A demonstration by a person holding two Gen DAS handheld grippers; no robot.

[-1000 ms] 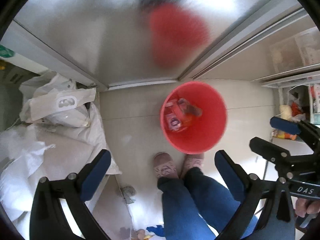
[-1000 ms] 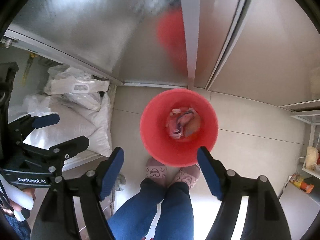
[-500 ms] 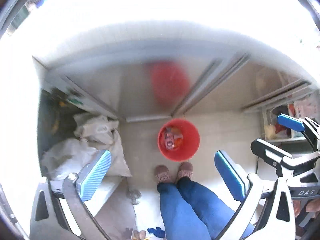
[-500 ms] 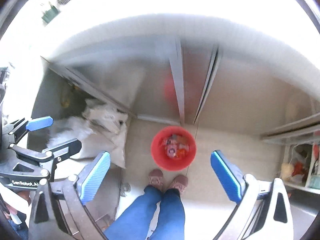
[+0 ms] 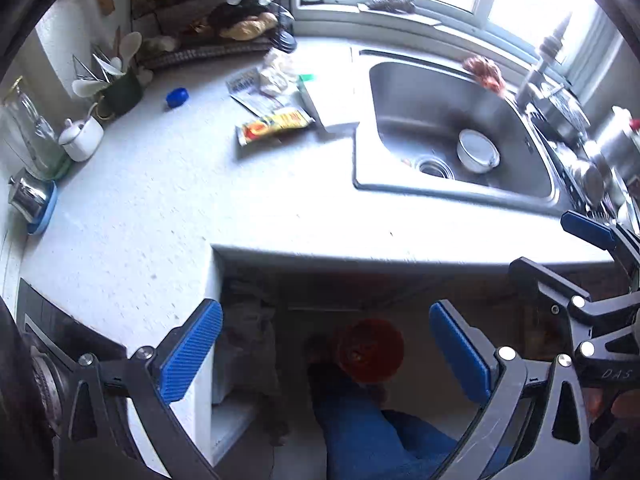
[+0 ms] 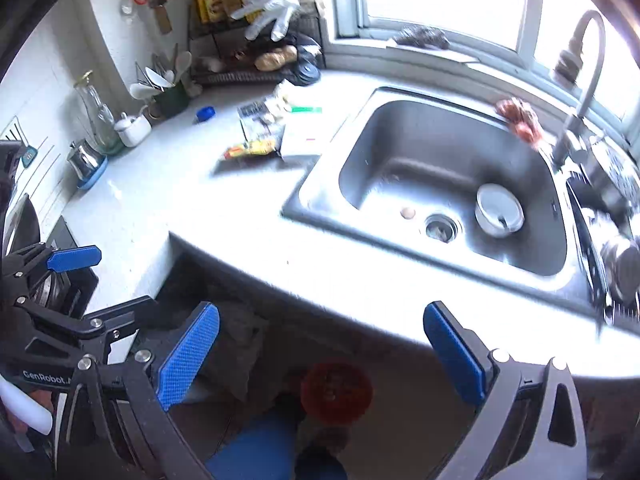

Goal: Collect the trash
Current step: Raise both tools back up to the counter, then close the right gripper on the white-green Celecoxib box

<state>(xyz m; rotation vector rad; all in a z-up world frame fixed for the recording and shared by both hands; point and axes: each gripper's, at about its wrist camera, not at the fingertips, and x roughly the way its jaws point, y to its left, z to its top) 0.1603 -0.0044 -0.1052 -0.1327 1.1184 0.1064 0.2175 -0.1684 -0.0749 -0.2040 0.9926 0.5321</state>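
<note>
A red bin [image 5: 370,350] with wrappers inside stands on the floor below the counter edge; it also shows in the right wrist view [image 6: 336,392]. Trash lies on the white counter: a yellow-red wrapper [image 5: 274,125] [image 6: 250,147], a printed packet [image 5: 248,86] [image 6: 258,120], crumpled paper [image 5: 276,72] and a blue cap [image 5: 177,97] [image 6: 205,113]. My left gripper [image 5: 326,350] is open and empty, high above the counter edge. My right gripper [image 6: 322,354] is open and empty beside it.
A steel sink [image 5: 452,128] [image 6: 452,184] holds a white bowl [image 5: 478,156]. A utensil holder [image 5: 120,88], jars and a rack [image 5: 224,40] line the back wall. The person's legs [image 5: 376,432] are beside the bin.
Both grippers rose from just over the red bin to above the counter. The counter and sink have come into view; the bin now looks small and dark below.
</note>
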